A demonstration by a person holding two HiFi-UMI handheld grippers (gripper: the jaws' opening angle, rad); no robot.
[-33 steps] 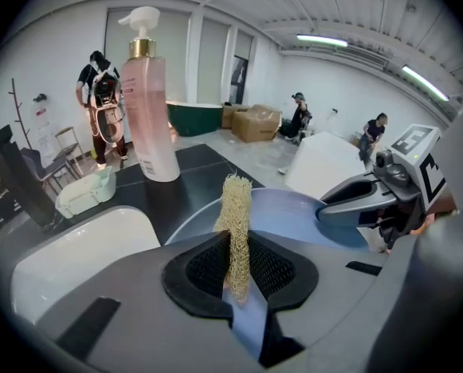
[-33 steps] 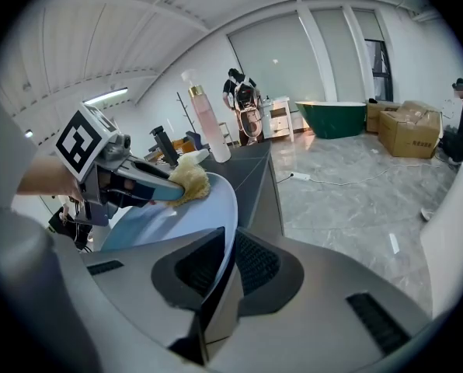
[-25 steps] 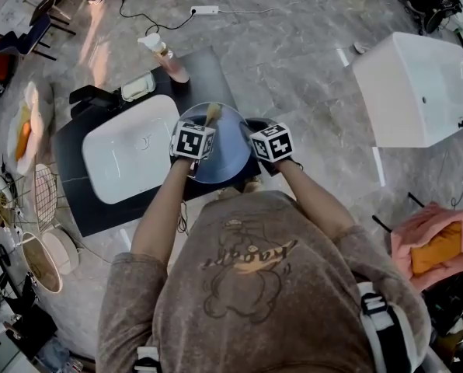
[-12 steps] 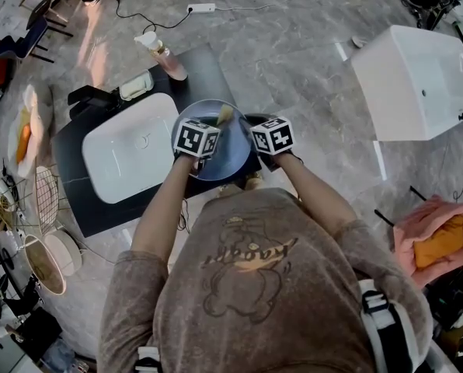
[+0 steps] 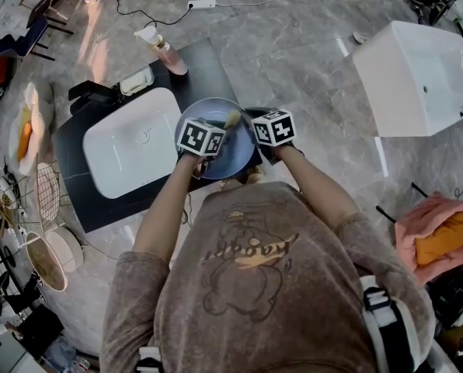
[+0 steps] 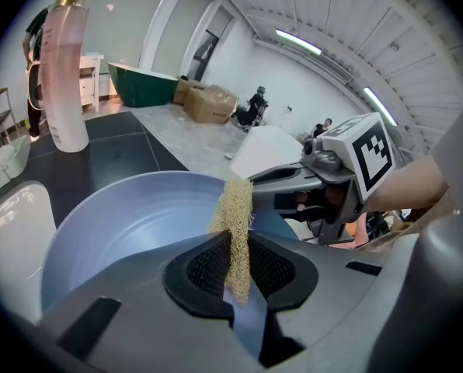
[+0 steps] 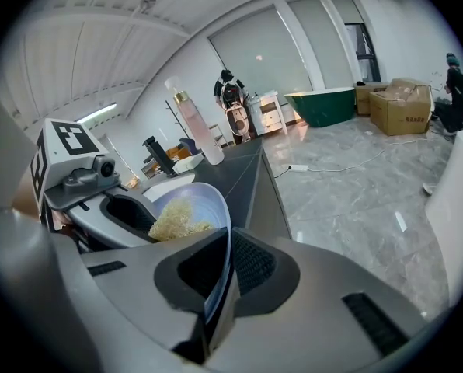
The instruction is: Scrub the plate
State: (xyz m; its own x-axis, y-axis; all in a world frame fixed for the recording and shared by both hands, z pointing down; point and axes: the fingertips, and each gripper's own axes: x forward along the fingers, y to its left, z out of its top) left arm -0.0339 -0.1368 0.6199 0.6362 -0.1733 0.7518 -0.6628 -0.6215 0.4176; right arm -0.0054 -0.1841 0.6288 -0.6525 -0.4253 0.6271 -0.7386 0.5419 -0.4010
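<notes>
A pale blue plate sits at the near right of the black counter, beside the sink. My left gripper hangs over it, shut on a tan scrub pad that stands upright between its pads. The pad's free end lies against the plate's inner face. My right gripper is at the plate's right edge. Its jaws are closing on the rim, which runs between the pads and touches them. The scrub pad shows inside the plate in the right gripper view.
A white sink basin fills the counter left of the plate. A pink pump bottle and a soap dish stand at the back of the counter. A white tub is on the floor at the right; wire racks are at the left.
The scrub pad has slid to the right across the plate, toward the right gripper. Both grippers have shifted slightly along with it.
</notes>
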